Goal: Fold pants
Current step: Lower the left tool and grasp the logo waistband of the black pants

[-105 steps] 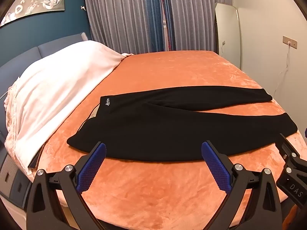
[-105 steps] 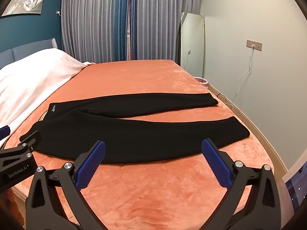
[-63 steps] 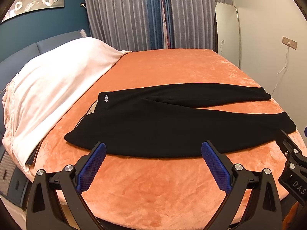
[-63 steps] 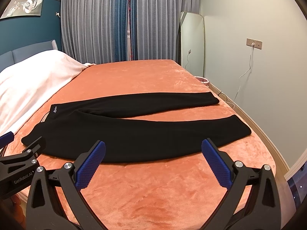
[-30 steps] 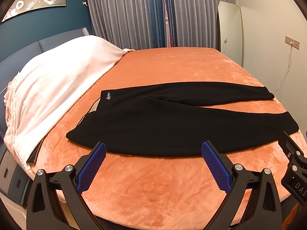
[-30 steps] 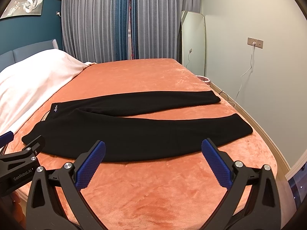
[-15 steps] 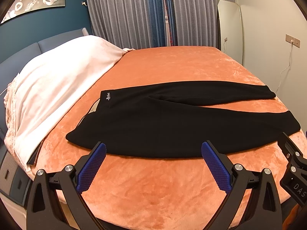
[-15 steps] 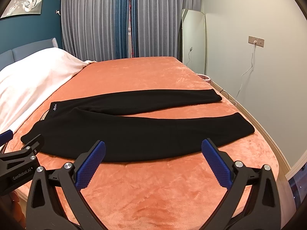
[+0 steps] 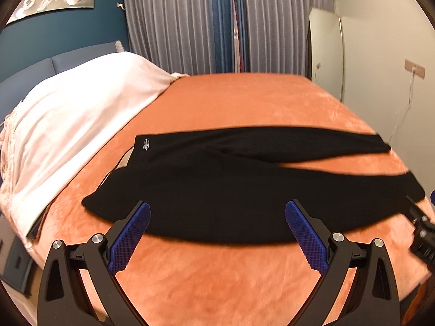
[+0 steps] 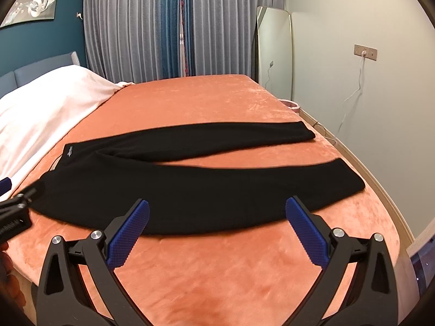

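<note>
Black pants (image 9: 231,182) lie flat on the orange bed, waistband at the left with a small white logo (image 9: 146,144), both legs running right and spread apart. They also show in the right wrist view (image 10: 190,182). My left gripper (image 9: 217,212) is open and empty, above the near edge of the pants at the hip. My right gripper (image 10: 217,212) is open and empty, above the near edge of the front leg. The right gripper shows at the right edge of the left wrist view (image 9: 421,231); the left gripper shows at the left edge of the right wrist view (image 10: 16,206).
The orange bed (image 9: 244,97) has a white duvet (image 9: 68,125) piled on its left side. Curtains (image 10: 168,27) hang behind. A mirror (image 10: 274,54) leans on the right wall, with a socket and cable (image 10: 364,51) nearby. The bed's front edge is close below my grippers.
Both grippers have moved forward and lower toward the pants, whose near edge now reaches the fingertips. The pants have not moved. Both grippers stay open.
</note>
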